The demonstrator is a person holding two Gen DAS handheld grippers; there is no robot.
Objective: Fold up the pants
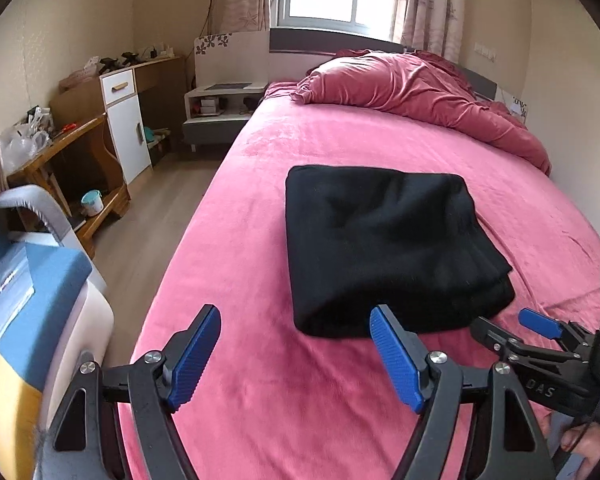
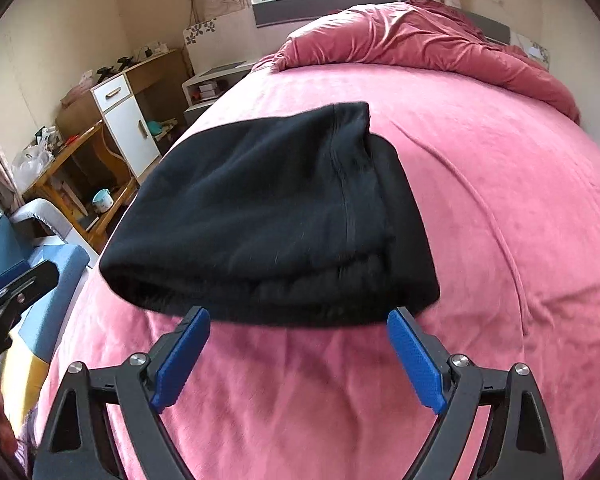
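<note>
The pants (image 2: 268, 216) lie folded in a thick black pile on the bed (image 2: 500, 200). Both tools sit just in front of the pile's near edge. The right tool (image 2: 298, 354) is nearer. The left tool (image 1: 296, 354) is off to its left. Both are spread wide and hold nothing.

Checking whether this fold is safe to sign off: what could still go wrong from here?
1. The right claw stands open right at the pants' near edge; a forward slip could snag the stacked layers and undo the fold.
2. The left claw is also open close by, its right finger at the hem.
3. The layers sit slightly offset and could slump.
</note>
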